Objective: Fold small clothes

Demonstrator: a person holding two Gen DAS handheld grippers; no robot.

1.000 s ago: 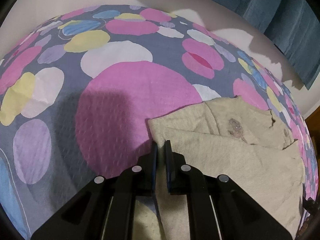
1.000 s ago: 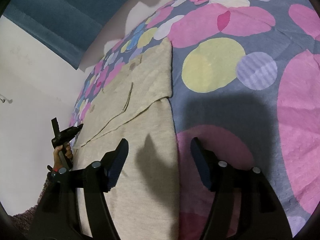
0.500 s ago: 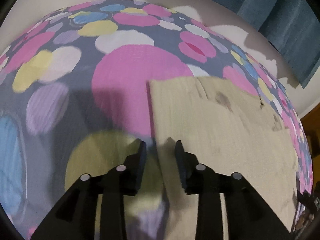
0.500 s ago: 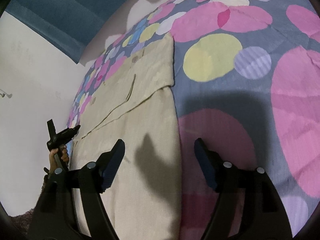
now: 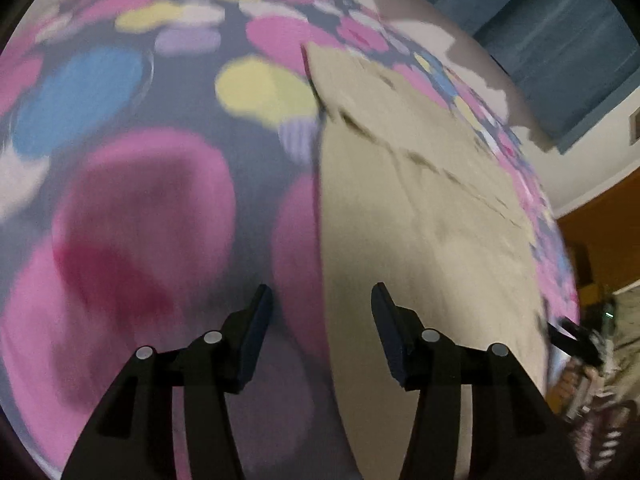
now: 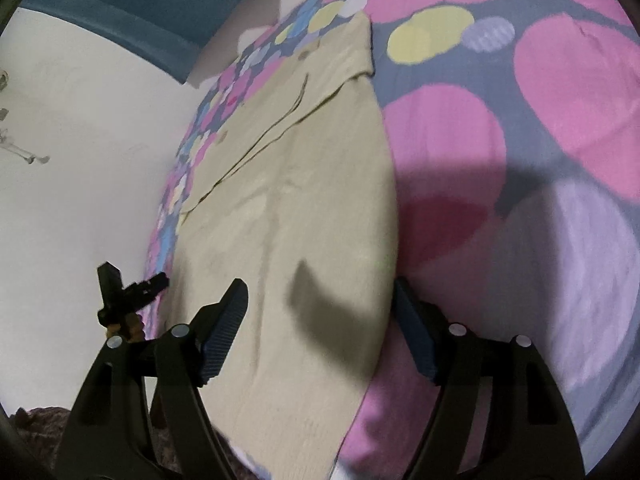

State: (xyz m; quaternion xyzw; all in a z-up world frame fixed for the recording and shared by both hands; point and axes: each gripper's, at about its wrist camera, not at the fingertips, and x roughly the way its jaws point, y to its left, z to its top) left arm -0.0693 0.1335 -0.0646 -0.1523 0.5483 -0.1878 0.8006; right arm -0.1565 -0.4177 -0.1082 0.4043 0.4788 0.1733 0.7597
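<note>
Left wrist view, blurred by motion: the left gripper [image 5: 322,300] hangs above a bedspread [image 5: 120,168] printed with large pink, yellow, blue and lilac circles on grey. Its jaws have just been opening and now stand moderately apart, with nothing pinched between them. Below the gap runs the left edge of a beige garment [image 5: 420,208], which lies flat on the bedspread and stretches away to the far right. Overlapping folded layers show toward its far end. At the far right edge, the other black gripper and part of a hand [image 5: 568,384] can be made out, too blurred for detail. A blue curtain [image 5: 560,40] hangs in the far right background.

Right wrist view: the right gripper [image 6: 322,300] hovers over the near end of the beige garment [image 6: 304,184], jaws spread wide and gripping nothing. The garment's right edge falls between the fingers; its left fingertip [image 6: 232,304] is over the cloth. The gripper's shadow falls on garment and bedspread [image 6: 560,100]. At near left, the left gripper [image 6: 128,292] appears small beside the garment's left edge.
</note>
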